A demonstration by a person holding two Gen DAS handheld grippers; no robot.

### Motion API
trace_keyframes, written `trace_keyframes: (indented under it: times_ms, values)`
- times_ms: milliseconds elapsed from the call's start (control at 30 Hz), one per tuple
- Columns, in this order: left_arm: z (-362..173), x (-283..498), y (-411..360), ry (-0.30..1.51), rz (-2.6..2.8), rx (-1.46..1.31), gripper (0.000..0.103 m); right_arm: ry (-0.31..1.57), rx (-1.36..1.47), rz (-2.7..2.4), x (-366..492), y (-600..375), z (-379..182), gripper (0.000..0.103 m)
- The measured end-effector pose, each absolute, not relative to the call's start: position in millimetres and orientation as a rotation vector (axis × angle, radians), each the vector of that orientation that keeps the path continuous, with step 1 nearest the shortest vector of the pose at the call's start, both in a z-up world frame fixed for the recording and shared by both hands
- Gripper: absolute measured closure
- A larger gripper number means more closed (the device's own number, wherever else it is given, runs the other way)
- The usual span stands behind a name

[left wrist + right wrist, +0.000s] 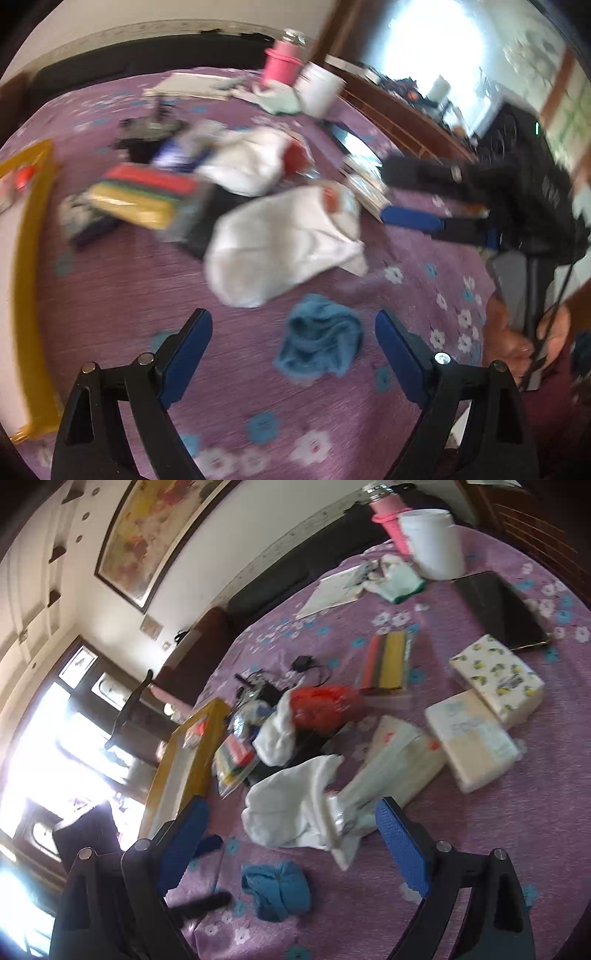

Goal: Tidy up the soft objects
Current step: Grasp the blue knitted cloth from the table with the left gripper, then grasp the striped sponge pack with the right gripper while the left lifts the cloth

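**Fingers spread and empty, approaching the cloths**

Fingers of the left gripper (293, 354) are standing wide apart and gripping nothing; the crumpled blue cloth (319, 338) is lying on the purple bedspread (110, 295) in the gap ahead of them, nearer the right-hand finger and not touching either pad. Just beyond the fingertips, a white cloth (280, 243) is spreading across the cover, with a second white cloth (247, 162) farther out among packets. To the right, the right gripper (402, 195) is reaching in, likewise wide open and empty. In its own view, its fingers (184, 834) are framing the white cloth (288, 812), with the blue cloth (277, 890) lying between and below the fingertips, closer to the left finger.

The step in hand appears to be the approach to a first pick. The next move probably calls for lowering one gripper until its pads straddle a fold of the blue cloth, then closing.
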State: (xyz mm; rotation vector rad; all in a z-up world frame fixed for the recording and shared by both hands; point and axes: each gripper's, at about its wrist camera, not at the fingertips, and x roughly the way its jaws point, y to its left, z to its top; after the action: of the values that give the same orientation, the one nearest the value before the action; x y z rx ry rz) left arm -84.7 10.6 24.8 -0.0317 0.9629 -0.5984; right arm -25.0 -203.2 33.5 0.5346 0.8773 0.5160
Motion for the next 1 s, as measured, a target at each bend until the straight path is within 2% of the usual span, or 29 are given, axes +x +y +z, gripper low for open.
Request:
trace_keyframes:
  times_ms: [100, 133, 167, 200, 233, 567, 833, 1000]
  values:
    - [12.0, -81.2, -9.4, 0.991, -0.580, 0.015, 0.014, 0.883, 0.537, 0.506, -26.3, -213.7, 26.9, 0.009]
    - [7.7, -80.5, -13.4, 1.000, -0.564, 0.037, 0.018, 0.885, 0.538, 0.505, -27.1, -214.5, 26.0, 0.009]
    - [8.2, -82.9, -13.7, 0.972, -0.543, 0.057, 0.039, 0.887, 0.536, 0.502, -27.9, -214.7, 25.0, 0.009]
    - [8.7, -83.9, -11.8, 0.970, -0.566, 0.054, 0.054, 0.889, 0.530, 0.501, -27.9, -212.8, 25.3, 0.009]
    - [8.7, -82.8, -8.0, 0.983, -0.601, 0.022, 0.065, 0.891, 0.521, 0.502, -29.6, -211.1, 25.0, 0.009]
    - [40.4, -108.9, 81.6, 0.894, -0.571, -0.205, 0.065, 0.892, 0.436, 0.424, -34.7, -185.8, 16.6, 0.009]
    - [52.9, -126.5, 166.1, 0.817, -0.436, -0.329, 0.064, 0.809, 0.226, 0.386, -41.3, -145.1, 47.2, 0.009]
    - [55.8, -128.0, 193.0, 0.793, -0.382, -0.372, 0.064, 0.780, 0.097, 0.409, -18.7, -102.9, 68.8, 0.009]
